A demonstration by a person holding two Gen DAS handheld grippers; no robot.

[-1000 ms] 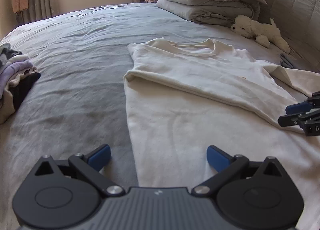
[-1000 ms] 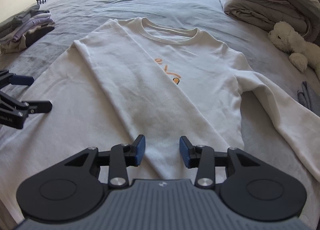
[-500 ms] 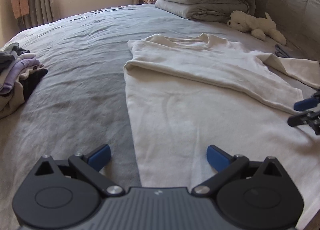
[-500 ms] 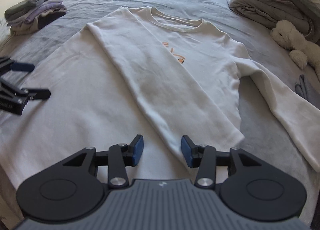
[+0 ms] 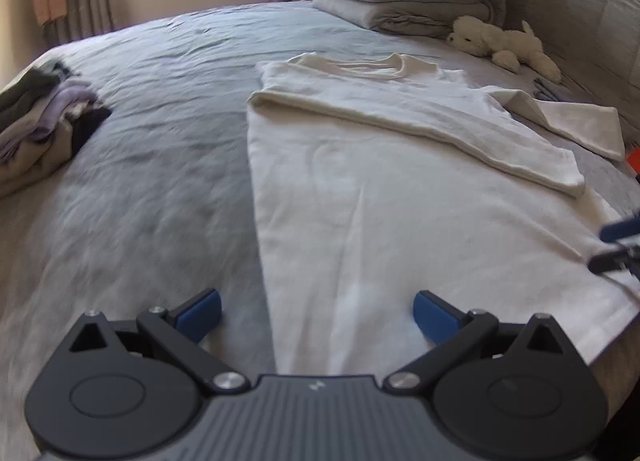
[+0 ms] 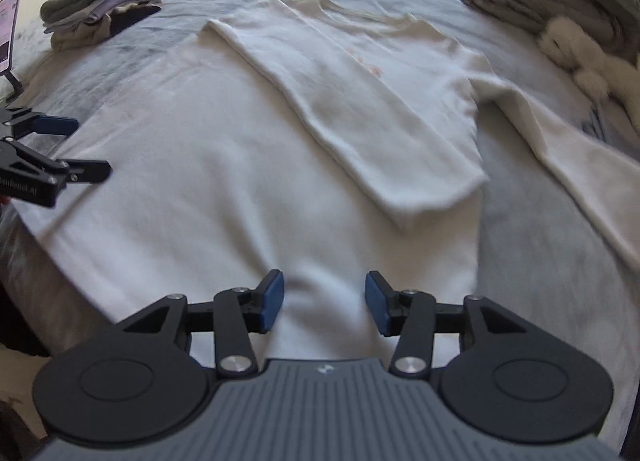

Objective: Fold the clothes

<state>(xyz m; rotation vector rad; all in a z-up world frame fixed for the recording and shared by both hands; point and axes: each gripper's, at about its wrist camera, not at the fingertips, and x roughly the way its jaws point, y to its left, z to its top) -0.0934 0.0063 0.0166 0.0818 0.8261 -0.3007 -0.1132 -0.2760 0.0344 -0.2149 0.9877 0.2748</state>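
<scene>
Our left gripper (image 5: 316, 315) gapes wide and our right gripper (image 6: 325, 303) stands partly open, both empty, above the cream long-sleeved cotton sweatshirt's (image 6: 248, 165) hem.

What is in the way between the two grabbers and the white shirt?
Nothing that shows. The left gripper and right gripper both hang open right over the shirt. The clothes pile and plush toy lie off to the sides.
</scene>
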